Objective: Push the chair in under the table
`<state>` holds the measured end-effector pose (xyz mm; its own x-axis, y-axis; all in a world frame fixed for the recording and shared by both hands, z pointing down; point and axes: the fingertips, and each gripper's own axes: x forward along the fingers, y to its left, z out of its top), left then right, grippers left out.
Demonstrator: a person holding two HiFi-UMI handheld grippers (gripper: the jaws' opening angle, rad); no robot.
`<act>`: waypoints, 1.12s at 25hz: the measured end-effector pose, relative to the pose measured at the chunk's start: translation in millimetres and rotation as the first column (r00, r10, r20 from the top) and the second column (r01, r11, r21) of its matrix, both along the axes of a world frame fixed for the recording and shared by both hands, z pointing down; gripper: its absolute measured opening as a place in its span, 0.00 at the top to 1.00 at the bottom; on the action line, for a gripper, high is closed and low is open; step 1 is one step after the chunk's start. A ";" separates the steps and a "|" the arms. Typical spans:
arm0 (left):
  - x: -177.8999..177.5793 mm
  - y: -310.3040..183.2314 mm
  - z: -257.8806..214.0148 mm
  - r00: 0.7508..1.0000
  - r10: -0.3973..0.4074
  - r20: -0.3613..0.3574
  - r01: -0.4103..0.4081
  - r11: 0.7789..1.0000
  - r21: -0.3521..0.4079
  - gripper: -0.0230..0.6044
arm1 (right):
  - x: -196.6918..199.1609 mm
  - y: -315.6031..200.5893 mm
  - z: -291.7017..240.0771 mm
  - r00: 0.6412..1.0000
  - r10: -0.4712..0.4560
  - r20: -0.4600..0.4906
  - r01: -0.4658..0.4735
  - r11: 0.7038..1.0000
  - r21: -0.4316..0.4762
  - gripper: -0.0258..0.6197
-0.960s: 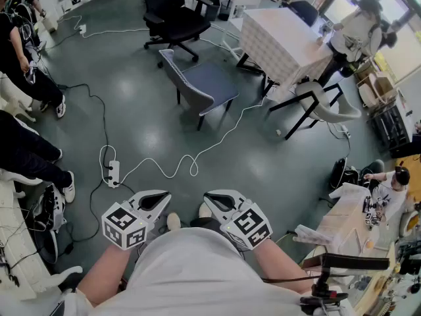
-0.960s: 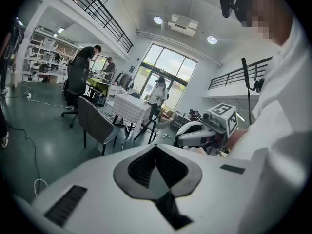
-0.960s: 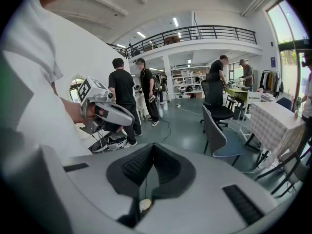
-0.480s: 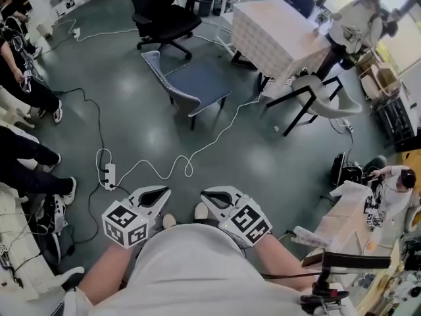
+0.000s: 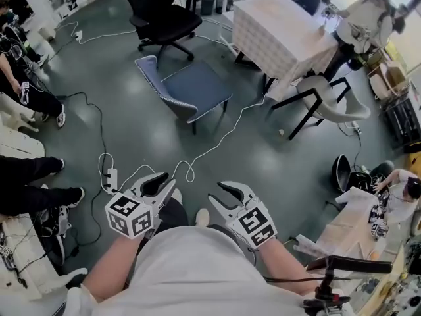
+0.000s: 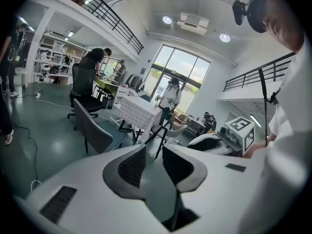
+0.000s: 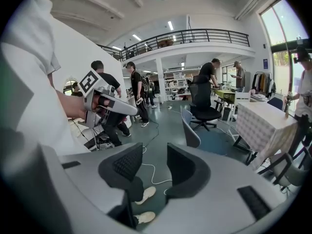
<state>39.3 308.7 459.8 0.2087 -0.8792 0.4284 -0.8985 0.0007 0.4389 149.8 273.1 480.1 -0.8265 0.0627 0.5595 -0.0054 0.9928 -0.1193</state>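
The blue-grey chair (image 5: 191, 87) stands out on the green floor, apart from the table with the checked white cloth (image 5: 279, 35) behind it to the right. In the left gripper view the chair (image 6: 92, 129) and the table (image 6: 139, 112) lie far ahead. The right gripper view shows this chair (image 7: 191, 131) left of the table (image 7: 267, 123). My left gripper (image 5: 164, 180) and right gripper (image 5: 221, 191) are held close to my body, far short of the chair. The jaws of both are opening, with nothing between them.
A black office chair (image 5: 161, 15) stands behind the blue-grey one. A beige chair with black legs (image 5: 329, 101) sits right of the table. A white cable (image 5: 210, 143) and power strip (image 5: 110, 178) lie on the floor between me and the chair. Seated people's legs (image 5: 33, 189) line the left.
Both grippers' jaws were shut and have parted. The grippers sit slightly lower in the head view, and my left leg has come forward between them.
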 end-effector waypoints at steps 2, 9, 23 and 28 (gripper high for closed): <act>-16.7 -22.9 3.3 1.000 -0.022 -0.012 0.022 1.000 0.001 0.78 | -7.8 -18.7 4.0 1.000 0.019 0.002 -0.019 1.000 0.005 0.72; -116.0 -109.3 27.8 0.988 -0.126 -0.090 0.123 0.992 -0.035 0.67 | -61.5 -91.3 5.8 0.995 0.100 0.003 -0.100 0.995 -0.008 0.70; -326.9 -234.3 138.6 0.912 -0.385 -0.144 0.329 0.893 -0.307 0.59 | -183.5 -176.4 4.0 0.986 0.124 -0.109 -0.119 0.991 0.058 0.70; -353.9 -249.6 197.2 0.863 -0.471 -0.184 0.363 0.831 -0.422 0.59 | -187.2 -198.3 14.4 0.979 0.145 -0.144 -0.143 0.989 0.027 0.70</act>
<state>-314.7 59.2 657.1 0.0116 -0.7010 0.7131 -0.6209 0.5539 0.5547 -37.3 74.8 494.5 -0.7361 -0.0614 0.6741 -0.1644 0.9823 -0.0900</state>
